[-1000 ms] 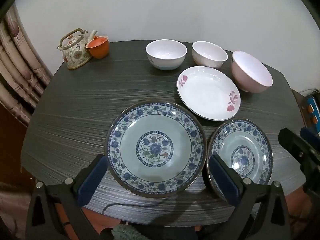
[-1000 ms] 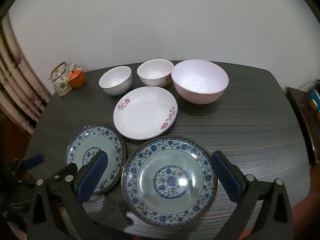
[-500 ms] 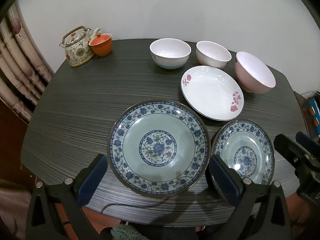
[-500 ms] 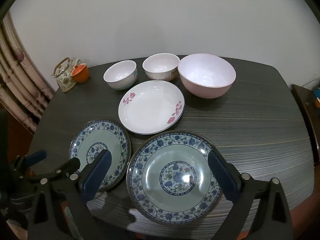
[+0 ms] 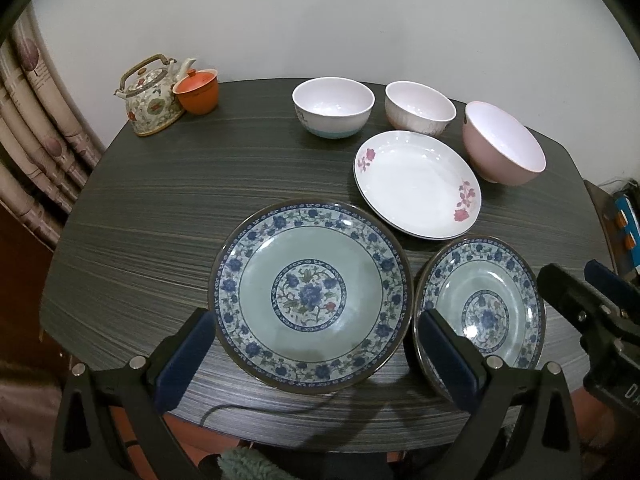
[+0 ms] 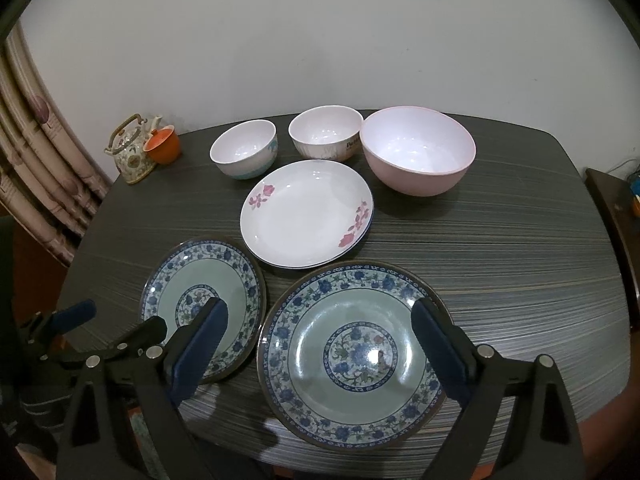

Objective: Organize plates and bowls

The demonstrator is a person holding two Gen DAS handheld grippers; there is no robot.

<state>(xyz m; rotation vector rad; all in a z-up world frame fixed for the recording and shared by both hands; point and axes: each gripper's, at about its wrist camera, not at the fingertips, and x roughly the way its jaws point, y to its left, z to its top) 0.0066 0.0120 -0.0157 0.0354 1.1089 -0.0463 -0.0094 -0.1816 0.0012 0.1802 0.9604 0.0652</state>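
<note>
Two hand-held grippers hang over the near edge of a dark wood-grain desk [image 5: 152, 208] laid with crockery. The left gripper [image 5: 312, 354] has its blue-padded fingers [image 5: 182, 360] spread wide, clear of everything, with the large blue-and-green floral plate [image 5: 310, 296] on the desk below them. The right gripper [image 6: 320, 350] also stands wide, its fingers [image 6: 440, 354] having just been drawing inward; in its own view they flank the same large plate, and nothing is pinched between them. Just beside that plate lies a smaller plate of matching pattern [image 5: 482, 312]. Beyond the pair sits a white plate with pink flowers [image 6: 306, 214], its rim near both. Farther back, three bowls line up: a white bowl with a teal base [image 5: 333, 107], a second white bowl [image 5: 420, 109] and a larger pink bowl [image 6: 418, 150]. At the far left corner stand a floral teapot [image 5: 150, 98] and an orange cup [image 5: 198, 90], touching, near a patterned curtain [image 5: 28, 136].
</note>
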